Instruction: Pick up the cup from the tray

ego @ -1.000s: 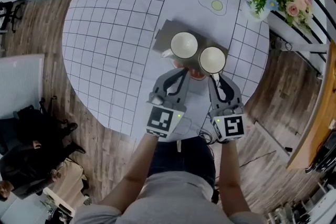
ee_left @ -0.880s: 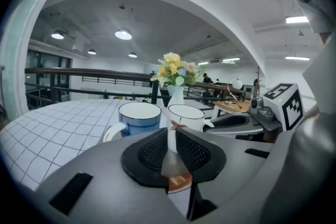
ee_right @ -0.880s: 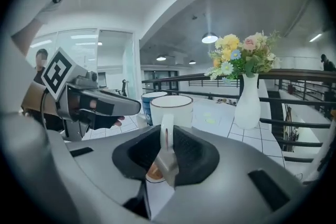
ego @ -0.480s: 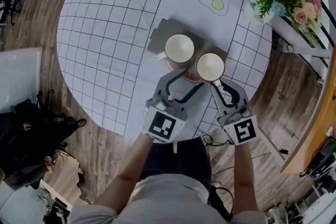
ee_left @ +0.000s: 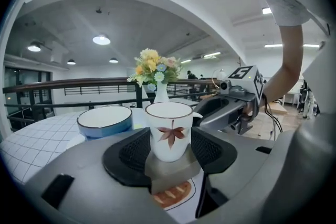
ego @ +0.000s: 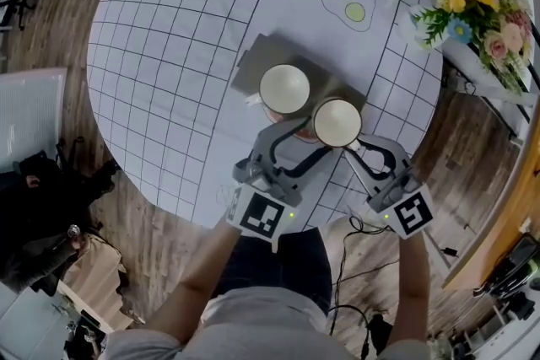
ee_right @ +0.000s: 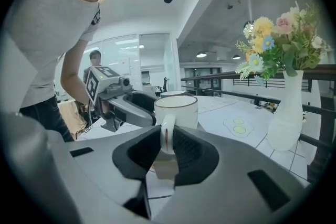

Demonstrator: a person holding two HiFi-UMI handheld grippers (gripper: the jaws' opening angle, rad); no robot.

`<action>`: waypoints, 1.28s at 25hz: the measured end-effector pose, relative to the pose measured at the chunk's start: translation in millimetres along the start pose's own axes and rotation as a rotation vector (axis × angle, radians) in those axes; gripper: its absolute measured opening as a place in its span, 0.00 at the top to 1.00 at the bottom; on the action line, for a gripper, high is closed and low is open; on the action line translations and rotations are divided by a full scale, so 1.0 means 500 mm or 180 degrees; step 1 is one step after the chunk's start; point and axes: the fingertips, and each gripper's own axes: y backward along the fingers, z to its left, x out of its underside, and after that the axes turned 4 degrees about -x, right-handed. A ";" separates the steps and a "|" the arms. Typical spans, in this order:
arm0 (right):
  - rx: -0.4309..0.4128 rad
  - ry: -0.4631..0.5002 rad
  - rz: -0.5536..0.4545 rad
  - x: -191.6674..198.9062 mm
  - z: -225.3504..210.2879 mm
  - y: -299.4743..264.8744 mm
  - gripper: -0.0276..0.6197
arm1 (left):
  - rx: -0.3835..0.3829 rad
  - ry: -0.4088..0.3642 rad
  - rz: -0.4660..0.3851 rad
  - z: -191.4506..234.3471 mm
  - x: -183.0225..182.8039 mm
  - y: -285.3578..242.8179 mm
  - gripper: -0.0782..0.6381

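Left tongs (ee_left: pixel 170 150), shut a moment ago, are opening round the white leaf-printed cup (ee_left: pixel 169 131); right tongs (ee_right: pixel 167 152) pinch its handle (ee_right: pixel 167 132), seemingly ready to lift.

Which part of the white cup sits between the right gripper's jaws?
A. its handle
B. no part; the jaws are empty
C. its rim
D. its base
A: in the right gripper view, the right gripper is closed on the handle of the cup, with a pad pressing on each side of the handle.
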 end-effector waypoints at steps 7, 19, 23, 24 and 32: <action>-0.0182 -0.0033 -0.0009 0.004 0.003 0.000 0.86 | 0.0042 -0.0060 -0.0029 0.001 -0.003 -0.020 0.50; -0.0259 -0.0006 -0.0017 0.009 0.011 0.000 0.86 | -0.0027 -0.0044 -0.0140 0.003 -0.004 -0.020 0.49; -0.0248 0.0052 0.0060 0.015 0.019 0.003 0.86 | -0.0036 -0.0067 -0.0137 0.002 -0.004 -0.013 0.49; -0.0246 0.0057 0.0054 0.013 0.021 0.003 0.86 | -0.0014 -0.0092 -0.0091 0.000 -0.002 -0.011 0.49; -0.0237 0.0021 -0.0071 -0.028 0.044 0.021 0.86 | -0.0027 -0.0177 -0.0248 -0.011 -0.048 0.019 0.49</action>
